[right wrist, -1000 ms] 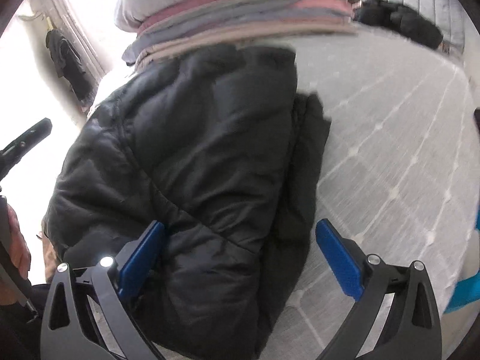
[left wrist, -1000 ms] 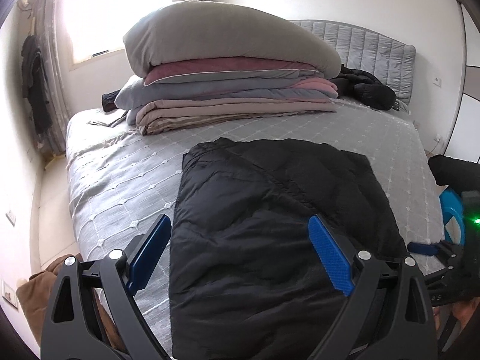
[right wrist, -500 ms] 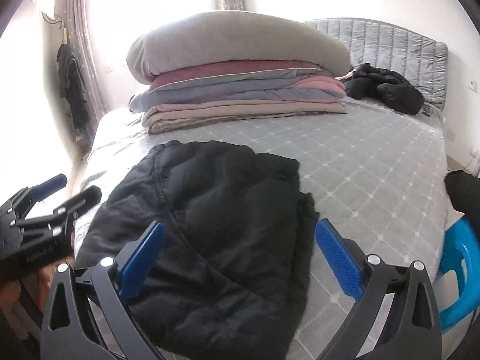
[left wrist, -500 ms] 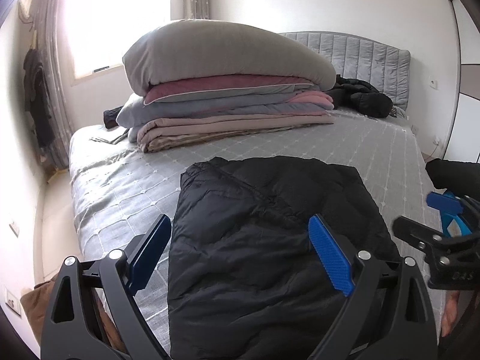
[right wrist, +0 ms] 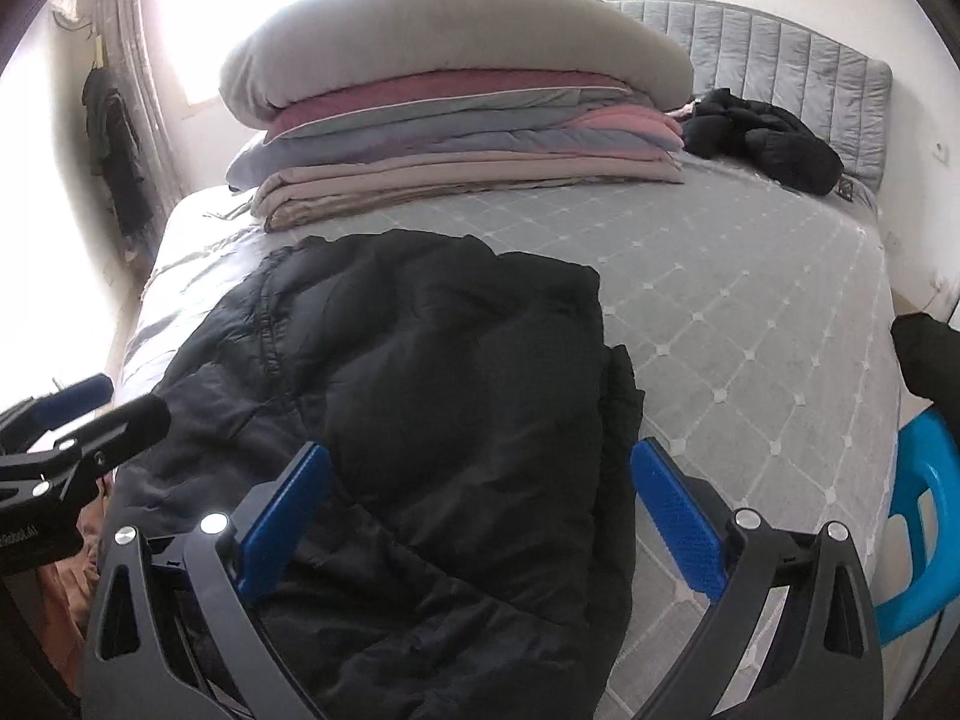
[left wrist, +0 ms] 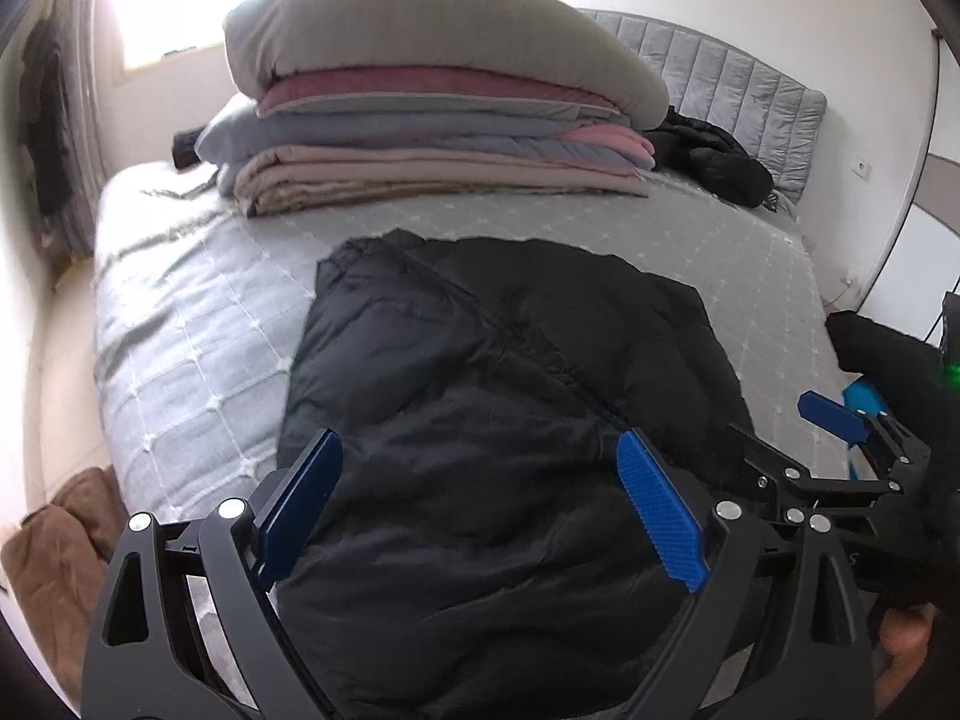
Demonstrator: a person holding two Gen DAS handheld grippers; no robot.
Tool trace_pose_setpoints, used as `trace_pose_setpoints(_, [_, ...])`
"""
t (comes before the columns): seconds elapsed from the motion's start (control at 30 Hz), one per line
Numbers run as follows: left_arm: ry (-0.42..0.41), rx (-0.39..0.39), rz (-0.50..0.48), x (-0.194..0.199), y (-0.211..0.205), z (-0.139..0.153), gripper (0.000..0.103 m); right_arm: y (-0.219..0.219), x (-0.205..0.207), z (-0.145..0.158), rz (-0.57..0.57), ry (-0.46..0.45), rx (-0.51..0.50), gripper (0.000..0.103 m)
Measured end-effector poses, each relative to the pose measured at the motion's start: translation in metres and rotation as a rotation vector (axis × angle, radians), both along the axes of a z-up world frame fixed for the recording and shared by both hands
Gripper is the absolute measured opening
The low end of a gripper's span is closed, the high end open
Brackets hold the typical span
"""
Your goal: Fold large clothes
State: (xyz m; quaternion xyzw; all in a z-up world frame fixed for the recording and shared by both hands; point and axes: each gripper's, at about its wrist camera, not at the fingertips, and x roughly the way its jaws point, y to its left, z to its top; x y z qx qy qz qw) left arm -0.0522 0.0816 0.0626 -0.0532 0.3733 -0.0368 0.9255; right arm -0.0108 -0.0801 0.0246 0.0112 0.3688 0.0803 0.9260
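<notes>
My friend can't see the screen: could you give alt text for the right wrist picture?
A black puffy jacket lies partly folded on a grey quilted bed, framed by the open right gripper. Stacked bedding sits behind it.

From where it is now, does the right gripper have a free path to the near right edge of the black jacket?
Probably yes. The right gripper is open right over the black jacket, whose right edge lies bare on the bed. Nothing sits between them.

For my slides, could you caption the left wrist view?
Open left gripper above a folded black jacket on the bed.
</notes>
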Motion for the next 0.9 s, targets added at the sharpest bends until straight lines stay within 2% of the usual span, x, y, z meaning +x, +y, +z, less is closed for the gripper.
trace_pose_setpoints(0.1, [0.033,-0.066,-0.009,0.006,0.004,-0.005,0.089,-0.001,0.001,0.003,-0.023,0.006,-0.018,0.096])
trace_pose_setpoints(0.17, [0.041,-0.081,-0.009,0.007,0.003,-0.007,0.089,-0.002,0.002,0.003,-0.027,0.016,-0.011,0.096])
trace_pose_setpoints(0.37, [0.037,-0.075,-0.003,0.009,-0.003,-0.005,0.090,-0.004,-0.001,0.011,-0.055,-0.021,-0.035,0.096])
trace_pose_setpoints(0.47, [0.029,-0.069,0.007,0.010,-0.007,-0.004,0.090,-0.004,0.000,0.013,-0.080,-0.015,-0.059,0.096])
trace_pose_setpoints(0.53, [0.027,-0.052,0.014,0.011,-0.010,-0.004,0.090,-0.007,0.001,0.013,-0.083,-0.008,-0.039,0.096])
trace_pose_setpoints(0.7, [0.034,0.019,0.039,0.011,-0.018,-0.006,0.090,-0.008,0.005,0.010,-0.113,0.006,-0.065,0.096])
trace_pose_setpoints(0.9, [0.049,0.013,0.048,0.014,-0.014,-0.008,0.090,-0.009,0.007,0.008,-0.118,0.022,-0.054,0.096])
